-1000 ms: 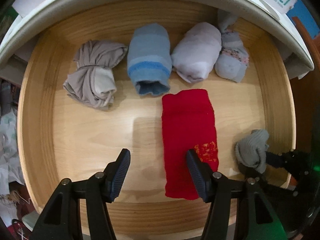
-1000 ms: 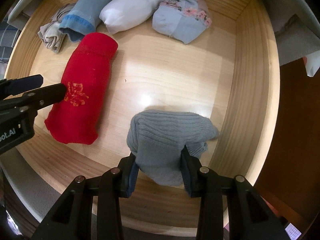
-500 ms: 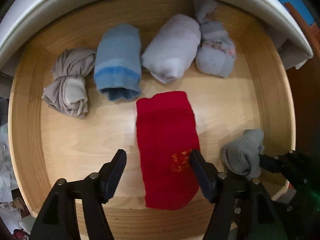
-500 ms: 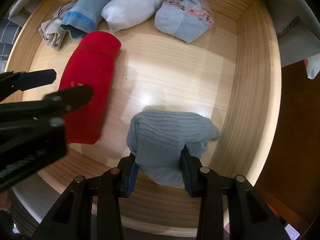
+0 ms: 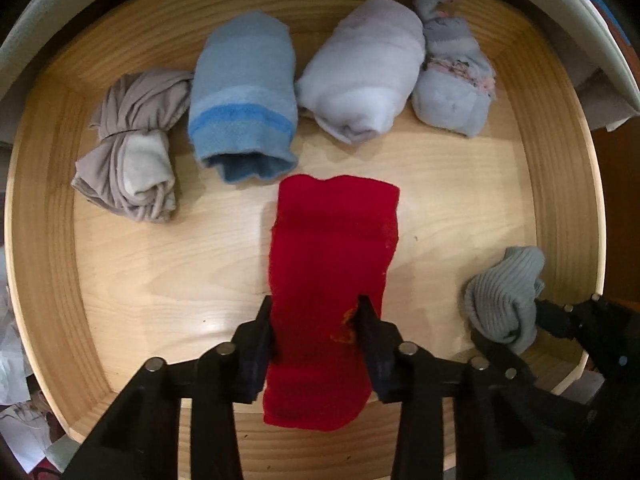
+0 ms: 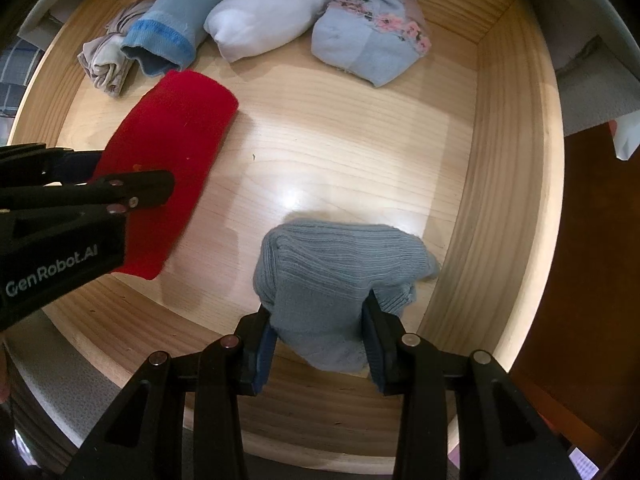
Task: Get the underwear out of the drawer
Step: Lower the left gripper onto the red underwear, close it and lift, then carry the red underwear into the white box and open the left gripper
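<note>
Between left gripper [image 5: 316, 320] jaws just closed, red underwear [image 5: 332, 256] pinched, right gripper [image 6: 320, 320] gripping grey roll [image 6: 332, 272]

The left gripper [image 6: 132, 184] hides the red roll's [image 6: 176, 128] near end.

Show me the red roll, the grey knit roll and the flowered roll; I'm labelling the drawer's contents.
red roll [image 5: 332, 240]: left wrist view, middle of its upper half.
grey knit roll [image 6: 336, 264]: right wrist view, ribbed top.
flowered roll [image 6: 368, 48]: right wrist view, blue fabric below the flower band.

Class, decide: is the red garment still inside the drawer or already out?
Inside: the red garment lies on the drawer floor, left claw clamping it.
</note>
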`<act>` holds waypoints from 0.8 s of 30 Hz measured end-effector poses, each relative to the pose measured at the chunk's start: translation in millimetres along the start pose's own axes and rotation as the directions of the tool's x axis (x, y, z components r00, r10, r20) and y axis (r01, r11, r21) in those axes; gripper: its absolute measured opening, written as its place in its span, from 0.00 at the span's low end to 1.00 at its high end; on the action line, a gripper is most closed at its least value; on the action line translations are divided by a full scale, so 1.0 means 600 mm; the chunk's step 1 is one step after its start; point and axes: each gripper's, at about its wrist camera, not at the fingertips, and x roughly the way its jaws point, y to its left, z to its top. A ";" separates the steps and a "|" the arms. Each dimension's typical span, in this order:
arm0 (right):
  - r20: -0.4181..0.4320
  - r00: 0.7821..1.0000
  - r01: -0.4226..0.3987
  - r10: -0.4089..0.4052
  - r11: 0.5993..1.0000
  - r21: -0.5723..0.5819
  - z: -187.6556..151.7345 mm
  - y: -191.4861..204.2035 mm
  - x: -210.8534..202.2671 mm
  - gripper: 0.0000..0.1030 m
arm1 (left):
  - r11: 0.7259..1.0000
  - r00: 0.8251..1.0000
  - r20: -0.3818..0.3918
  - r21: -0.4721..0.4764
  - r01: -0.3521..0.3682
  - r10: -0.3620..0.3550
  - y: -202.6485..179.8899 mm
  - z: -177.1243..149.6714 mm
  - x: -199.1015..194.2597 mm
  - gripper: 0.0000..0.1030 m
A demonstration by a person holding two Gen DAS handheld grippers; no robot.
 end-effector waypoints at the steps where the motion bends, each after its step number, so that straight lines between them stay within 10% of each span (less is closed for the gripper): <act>1: -0.002 1.000 0.002 -0.002 1.000 -0.001 0.001 0.002 0.000 0.35 | 1.000 1.000 0.004 -0.002 -0.001 0.001 0.008 -0.001 -0.007 0.34; 24: -0.007 1.000 0.028 -0.028 0.999 -0.020 0.011 0.030 -0.002 0.36 | 0.992 0.978 0.186 0.068 -0.110 0.096 0.076 -0.095 -0.127 0.29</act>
